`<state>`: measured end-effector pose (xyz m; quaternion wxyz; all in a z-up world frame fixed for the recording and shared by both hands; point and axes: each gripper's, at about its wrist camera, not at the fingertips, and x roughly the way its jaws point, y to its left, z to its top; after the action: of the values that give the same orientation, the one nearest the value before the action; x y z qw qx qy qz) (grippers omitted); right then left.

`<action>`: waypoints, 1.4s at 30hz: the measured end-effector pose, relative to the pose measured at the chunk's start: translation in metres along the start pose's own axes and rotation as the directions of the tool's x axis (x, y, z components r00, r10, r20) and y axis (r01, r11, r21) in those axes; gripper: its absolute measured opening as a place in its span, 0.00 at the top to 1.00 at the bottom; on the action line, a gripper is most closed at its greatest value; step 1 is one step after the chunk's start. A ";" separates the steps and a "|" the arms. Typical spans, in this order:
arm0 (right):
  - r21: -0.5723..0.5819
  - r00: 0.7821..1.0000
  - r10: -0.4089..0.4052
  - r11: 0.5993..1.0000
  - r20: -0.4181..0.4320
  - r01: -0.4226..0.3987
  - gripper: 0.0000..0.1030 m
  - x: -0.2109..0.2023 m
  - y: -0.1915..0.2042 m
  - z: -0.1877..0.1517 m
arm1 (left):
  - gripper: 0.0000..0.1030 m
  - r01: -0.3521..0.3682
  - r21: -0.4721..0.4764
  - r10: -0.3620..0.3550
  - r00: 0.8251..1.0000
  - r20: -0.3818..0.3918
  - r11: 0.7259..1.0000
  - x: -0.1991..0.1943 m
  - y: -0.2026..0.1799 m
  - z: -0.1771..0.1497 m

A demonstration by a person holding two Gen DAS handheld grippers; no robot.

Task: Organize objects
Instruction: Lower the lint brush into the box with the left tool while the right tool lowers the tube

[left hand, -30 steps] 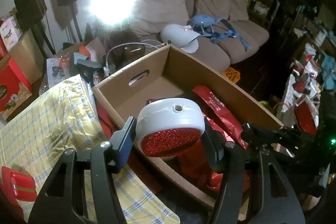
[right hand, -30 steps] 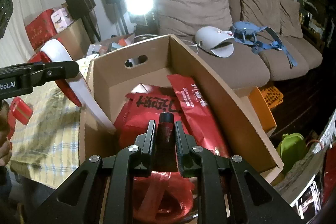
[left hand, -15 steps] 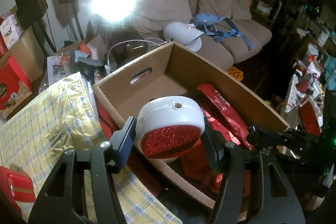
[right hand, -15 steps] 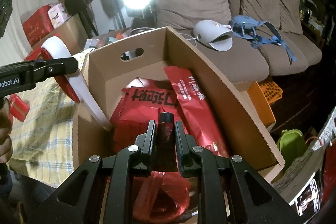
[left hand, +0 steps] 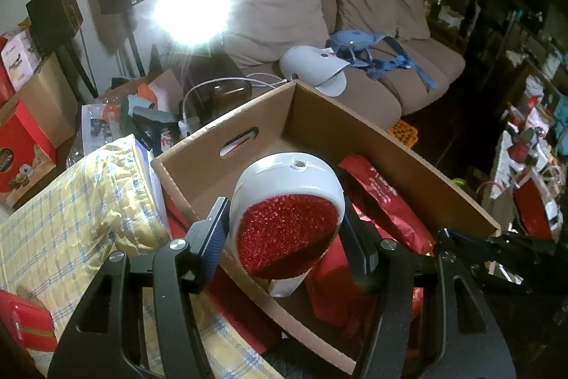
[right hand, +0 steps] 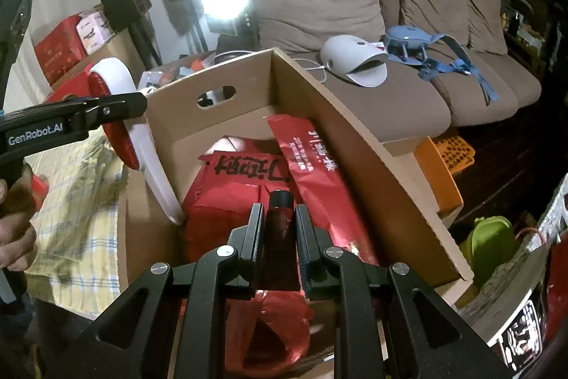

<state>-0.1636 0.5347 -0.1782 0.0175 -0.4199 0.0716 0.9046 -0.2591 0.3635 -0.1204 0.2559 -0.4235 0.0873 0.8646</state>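
Two grippers hang over one cardboard box, the landmark here. Left of the box lies one yellow checked cloth, with one small red case on its near corner. At the box's left wall the left gripper has its fingers clamped on the round head of one white brush with a red glitter face; the brush's white handle slants down inside the near left corner. Over the near middle of the box the right gripper pinches one slim dark red tube upright between almost-closed fingers.

Compared with a second ago, the box has slid a little toward the middle of the left camera's view and the brush sits a touch higher against it; both grips are unchanged.

Inside the box I count two red packets: a wide one with black characters on the floor, and a long narrow one leaning toward the right wall. A crumpled red plastic bag bunches at the near end. Beyond the box, one brown sofa holds one white domed device and one blue strap harness.
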 end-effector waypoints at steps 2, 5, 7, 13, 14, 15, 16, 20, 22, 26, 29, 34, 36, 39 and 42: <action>0.008 1.000 0.002 1.000 0.003 -0.002 0.85 -0.001 -0.002 0.000 | 0.45 -0.008 -0.003 0.008 1.000 0.006 1.000 0.001 -0.001 0.000; 0.005 1.000 0.009 1.000 0.001 -0.009 0.85 -0.001 -0.001 -0.001 | 0.45 -0.019 0.011 0.019 1.000 0.014 1.000 0.003 -0.005 0.000; 0.002 1.000 0.014 1.000 -0.001 -0.014 0.85 -0.001 0.001 -0.001 | 0.45 -0.029 0.021 0.028 0.999 0.018 0.999 0.005 -0.009 0.000; 0.009 1.000 0.025 1.000 0.005 -0.025 0.85 -0.004 -0.003 -0.001 | 0.45 -0.037 0.054 0.035 0.999 0.028 0.998 0.007 -0.016 -0.001; 0.012 1.000 0.025 1.000 0.005 -0.025 0.85 -0.003 -0.003 -0.002 | 0.45 -0.038 0.059 0.036 0.999 0.031 0.998 0.007 -0.017 -0.002; 0.015 1.000 0.024 1.000 0.004 -0.024 0.85 -0.003 -0.004 -0.002 | 0.45 -0.037 0.061 0.035 0.999 0.037 0.997 0.007 -0.017 -0.003; 0.017 1.000 0.022 1.000 0.003 -0.023 0.85 -0.003 -0.004 -0.002 | 0.45 -0.037 0.067 0.034 0.998 0.047 0.997 0.007 -0.017 -0.004; 0.023 1.000 0.018 1.000 0.006 -0.018 0.85 -0.003 -0.006 -0.002 | 0.45 -0.045 0.090 0.040 0.997 0.065 0.995 0.007 -0.019 -0.009; 0.023 1.000 0.018 1.000 0.005 -0.018 0.85 -0.003 -0.006 -0.002 | 0.45 -0.046 0.096 0.039 0.997 0.069 0.994 0.007 -0.020 -0.009; 0.022 1.000 0.018 1.000 0.009 -0.018 0.84 -0.003 -0.005 -0.001 | 0.45 -0.046 0.097 0.038 0.996 0.083 0.994 0.009 -0.018 -0.008; 0.015 1.000 0.020 1.000 0.008 -0.020 0.84 -0.002 -0.002 -0.002 | 0.45 -0.070 0.089 0.061 0.993 0.098 0.994 0.014 -0.018 -0.007; 0.009 1.000 0.021 1.000 0.005 -0.021 0.84 -0.002 -0.002 -0.003 | 0.45 -0.081 0.096 0.072 0.993 0.096 0.992 0.020 -0.022 -0.002; 0.011 1.000 0.020 1.000 0.005 -0.020 0.84 -0.002 -0.002 -0.002 | 0.45 -0.083 0.103 0.073 0.993 0.094 0.991 0.022 -0.024 -0.002; 0.017 1.000 0.018 1.000 0.004 -0.018 0.85 -0.003 -0.003 -0.002 | 0.45 -0.086 0.108 0.076 0.993 0.091 0.990 0.026 -0.026 -0.001; 0.021 1.000 0.017 1.000 0.002 -0.017 0.84 -0.002 -0.005 -0.002 | 0.45 -0.089 0.106 0.079 0.993 0.089 0.990 0.030 -0.027 0.001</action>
<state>-0.1602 0.5397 -0.1785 0.0142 -0.4182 0.0848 0.9043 -0.2611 0.3979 -0.1411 0.2455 -0.3680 0.1415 0.8856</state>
